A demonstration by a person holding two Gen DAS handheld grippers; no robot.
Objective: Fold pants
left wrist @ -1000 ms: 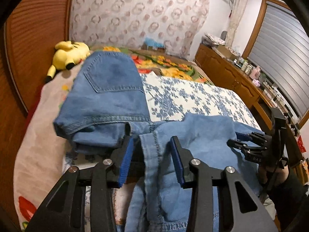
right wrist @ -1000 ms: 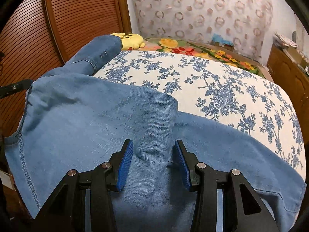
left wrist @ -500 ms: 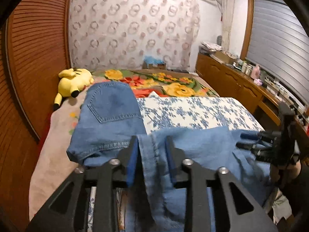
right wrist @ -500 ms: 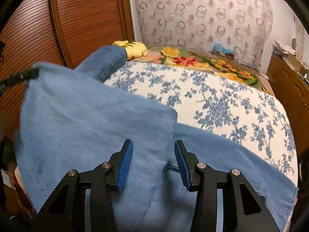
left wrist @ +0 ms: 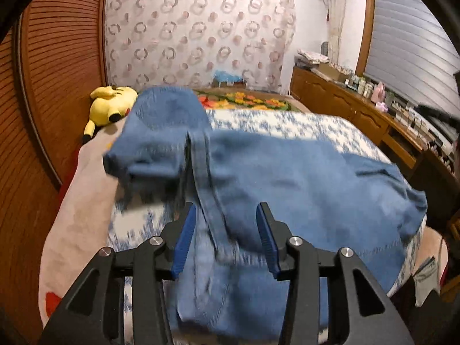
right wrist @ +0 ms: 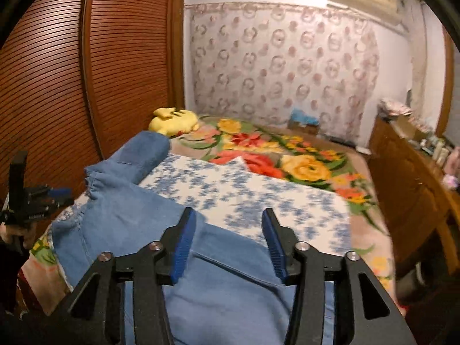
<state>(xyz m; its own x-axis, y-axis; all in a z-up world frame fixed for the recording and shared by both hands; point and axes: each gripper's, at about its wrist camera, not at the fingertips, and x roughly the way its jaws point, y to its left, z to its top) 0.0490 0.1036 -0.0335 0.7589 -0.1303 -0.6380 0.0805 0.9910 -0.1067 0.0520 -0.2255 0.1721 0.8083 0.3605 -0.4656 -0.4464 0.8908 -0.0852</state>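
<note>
No lettering or brand mark is legible anywhere; motion blur smears most of the left wrist view. Your pants (left wrist: 287, 178) lie on the blue-flowered sheet (right wrist: 258, 189) at the near end of the bed, their long axis running from the near edge toward the wooden wardrobe (right wrist: 86, 72) side, one end close to the yellow plush toy (left wrist: 110, 106). Your left gripper (left wrist: 225, 240) has its jaws wide apart over the denim, gripping nothing. Your right gripper (right wrist: 228, 244) is likewise spread wide above the cloth, holding nothing. Only the right wrist view shows the bright floral blanket (right wrist: 287, 155) clearly; only the left shows the cluttered sideboard (left wrist: 373, 106).
</note>
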